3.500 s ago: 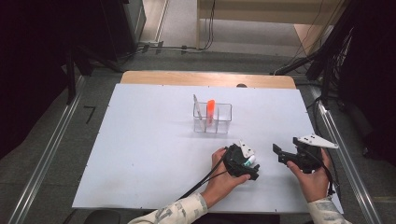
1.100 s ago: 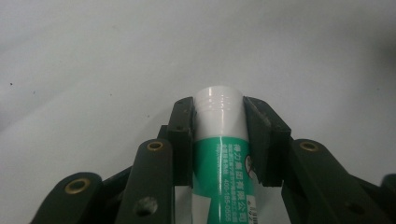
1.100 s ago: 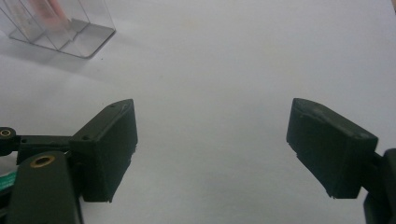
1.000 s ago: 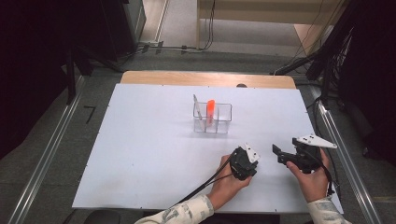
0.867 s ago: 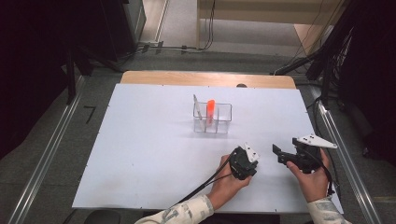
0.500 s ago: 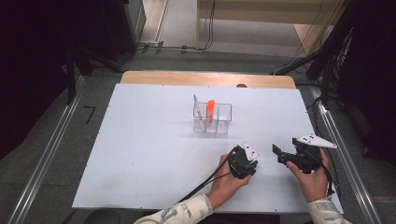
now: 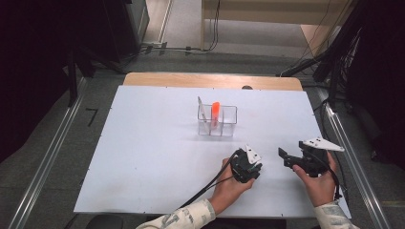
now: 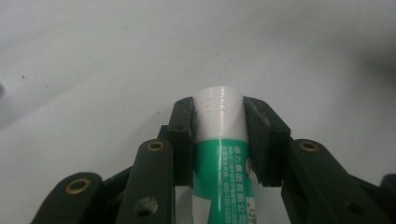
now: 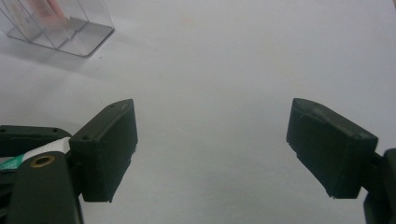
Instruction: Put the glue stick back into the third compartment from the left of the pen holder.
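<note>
In the left gripper view my left gripper [image 8: 218,114] is shut on a green and white tube [image 8: 224,158], with the pads on either side of its white cap end, just above the white table. In the high view the left gripper [image 7: 246,166] points down at the table's front, right of centre. My right gripper [image 7: 286,156] is held a short way to its right and stands open. In the right gripper view its jaws [image 9: 210,140] are wide apart with bare table between them, and the left gripper [image 9: 28,140] with the tube [image 9: 49,147] is at the lower left.
A clear holder with compartments [image 7: 229,125] stands in the middle of the white table [image 7: 143,143], with an orange item [image 7: 215,112] and a white item [image 7: 202,109] upright in it. Its corner [image 9: 88,42] is also in the right gripper view. A cable [image 7: 205,188] trails from the left gripper.
Since the earliest frame the left gripper has tipped a little on the spot. Over the last second nothing has moved.
</note>
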Tool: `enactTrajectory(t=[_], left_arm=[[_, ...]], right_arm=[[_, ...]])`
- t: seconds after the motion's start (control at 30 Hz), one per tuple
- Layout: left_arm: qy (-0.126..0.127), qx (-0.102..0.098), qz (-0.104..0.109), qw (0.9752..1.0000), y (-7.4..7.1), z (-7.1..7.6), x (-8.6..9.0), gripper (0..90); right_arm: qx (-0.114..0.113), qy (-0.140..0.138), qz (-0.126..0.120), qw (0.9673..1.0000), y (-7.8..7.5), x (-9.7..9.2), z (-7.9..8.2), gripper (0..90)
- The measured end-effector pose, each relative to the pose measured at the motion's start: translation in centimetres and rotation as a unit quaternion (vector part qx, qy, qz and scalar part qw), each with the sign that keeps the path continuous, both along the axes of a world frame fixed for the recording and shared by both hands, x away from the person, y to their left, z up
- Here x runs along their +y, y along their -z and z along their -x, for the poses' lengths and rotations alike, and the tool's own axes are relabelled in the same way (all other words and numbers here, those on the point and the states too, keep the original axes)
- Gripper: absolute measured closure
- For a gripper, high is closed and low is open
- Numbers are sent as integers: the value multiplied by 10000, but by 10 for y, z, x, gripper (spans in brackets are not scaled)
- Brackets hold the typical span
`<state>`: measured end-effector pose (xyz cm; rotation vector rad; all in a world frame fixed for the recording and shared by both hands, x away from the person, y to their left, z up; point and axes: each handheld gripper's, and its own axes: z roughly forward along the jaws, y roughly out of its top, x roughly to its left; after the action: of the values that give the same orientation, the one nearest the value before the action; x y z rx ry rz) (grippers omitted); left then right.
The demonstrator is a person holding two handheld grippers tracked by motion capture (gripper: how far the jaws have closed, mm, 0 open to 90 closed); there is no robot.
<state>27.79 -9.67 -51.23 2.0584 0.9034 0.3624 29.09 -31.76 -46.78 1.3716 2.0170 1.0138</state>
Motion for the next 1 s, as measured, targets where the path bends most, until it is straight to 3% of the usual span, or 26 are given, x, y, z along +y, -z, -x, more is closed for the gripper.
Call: enactTrajectory(t=[1.0], left_arm=[[-255,-169,313,9990,-24,-6,20,662]], right_arm=[[17,-5,24,10000,0,0,0,153]])
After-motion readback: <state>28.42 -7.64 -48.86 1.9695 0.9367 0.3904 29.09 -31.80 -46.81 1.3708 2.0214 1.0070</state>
